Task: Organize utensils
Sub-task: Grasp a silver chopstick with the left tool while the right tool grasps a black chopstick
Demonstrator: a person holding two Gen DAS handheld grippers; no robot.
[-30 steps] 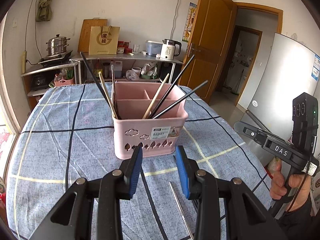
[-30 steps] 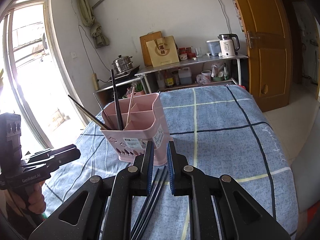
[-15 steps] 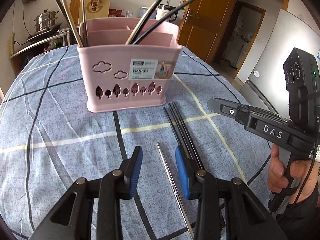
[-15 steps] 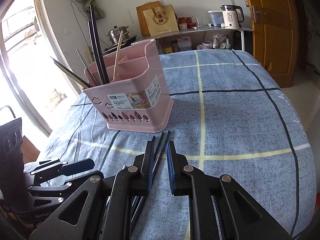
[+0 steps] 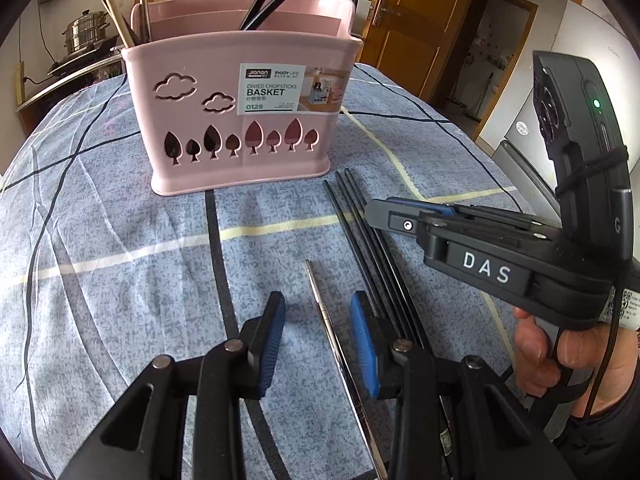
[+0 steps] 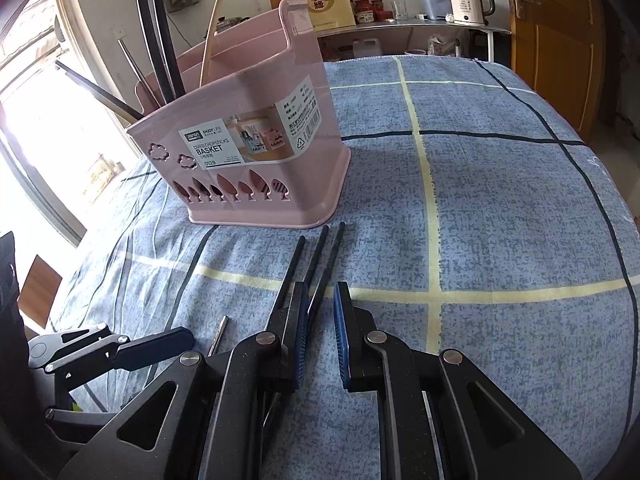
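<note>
Chopsticks lie low in both frames, in front of the basket. In the left wrist view the left gripper point(image 5: 318, 334) stands wide apart around a metal chopstick point(image 5: 320, 304) on the blue checked cloth point(image 5: 100, 240); I cannot tell if it touches. Just right of it lie black chopsticks point(image 5: 352, 208), partly covered by the right gripper point(image 5: 404, 216) at the right edge. In the right wrist view the right gripper point(image 6: 320, 320) has a narrow gap, one black chopstick point(image 6: 326, 264) between its fingers. Farther up stands the pink basket point(image 6: 248, 148) with more chopsticks inside. Only the right view shows the window, upper left, and the kettle point(image 6: 468, 0); only the left view shows the person's hand point(image 5: 576, 356).
</note>
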